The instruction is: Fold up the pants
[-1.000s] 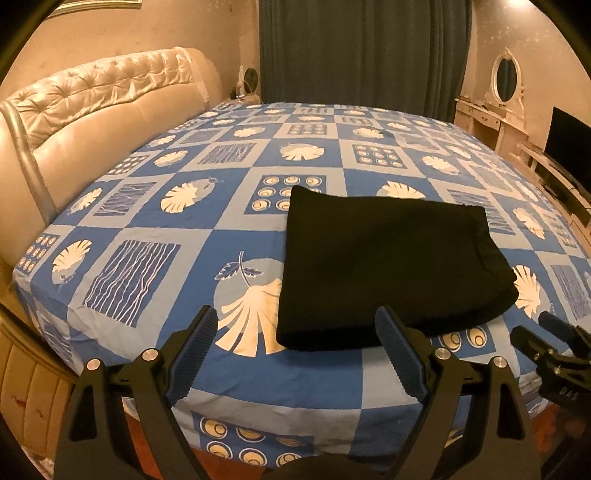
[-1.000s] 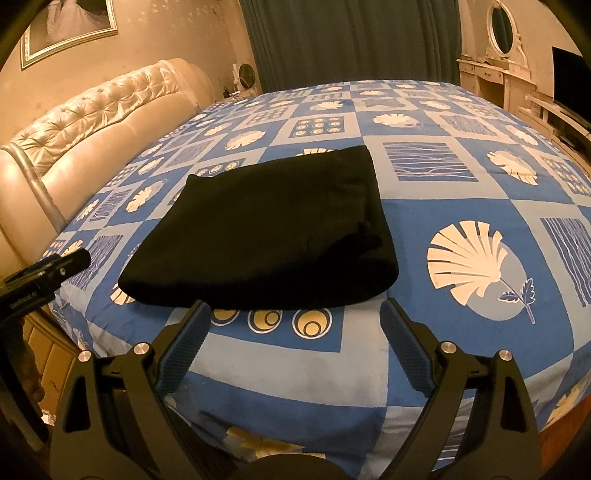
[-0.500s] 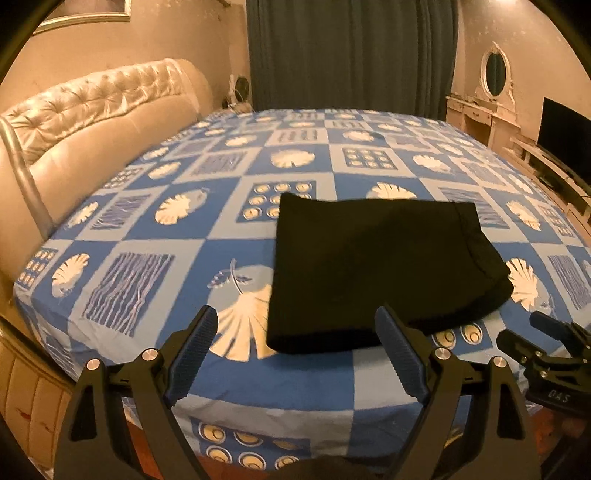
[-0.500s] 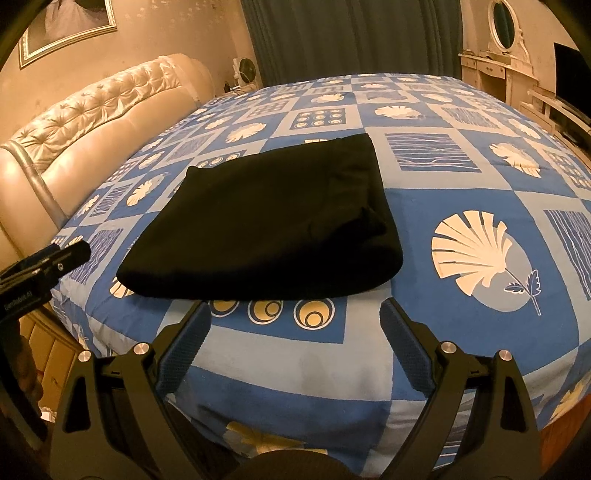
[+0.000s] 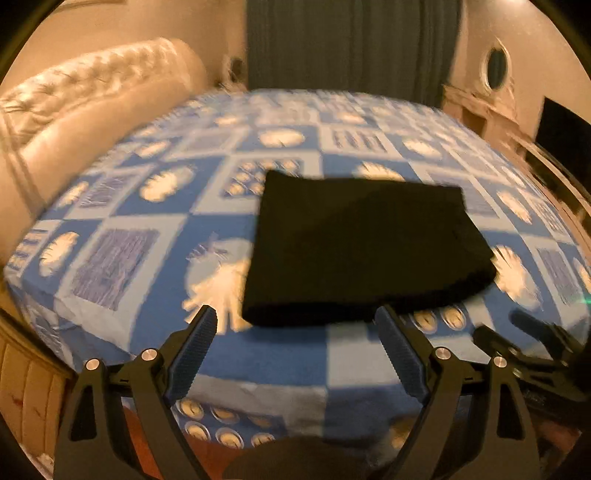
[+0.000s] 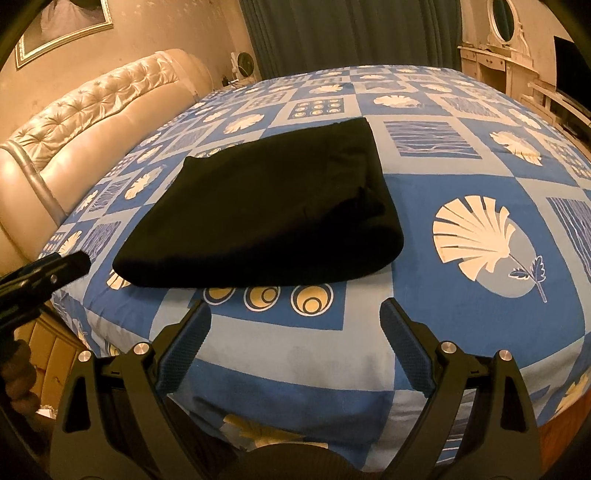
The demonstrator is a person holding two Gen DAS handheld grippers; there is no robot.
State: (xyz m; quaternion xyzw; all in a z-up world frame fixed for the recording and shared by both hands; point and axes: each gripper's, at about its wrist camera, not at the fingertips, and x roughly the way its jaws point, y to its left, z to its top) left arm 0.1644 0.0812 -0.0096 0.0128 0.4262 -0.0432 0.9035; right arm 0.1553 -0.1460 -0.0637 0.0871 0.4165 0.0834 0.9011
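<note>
Left tongs: spread wide and empty, held over the near edge of the bed, apart from the cloth; this view is smeared with blur.
Right tongs: also spread wide, holding nothing, poised above the bed's near edge, just short of the fold.
Each from the other side: the right tongs show at the lower right of the left wrist view; the left tongs poke in at the left edge of the right wrist view.
Black pants: folded into a flat, thick rectangle, lying near the front edge of the bed, rounded fold toward the tongs.
Bedsheet: blue and pale checks with cream shells, rings and wavy lines, draped over the mattress edge.
Headboard: cream tufted leather, along the left.
Curtain: dark, behind the bed.
Dressing table: white, with an oval mirror, far right.
</note>
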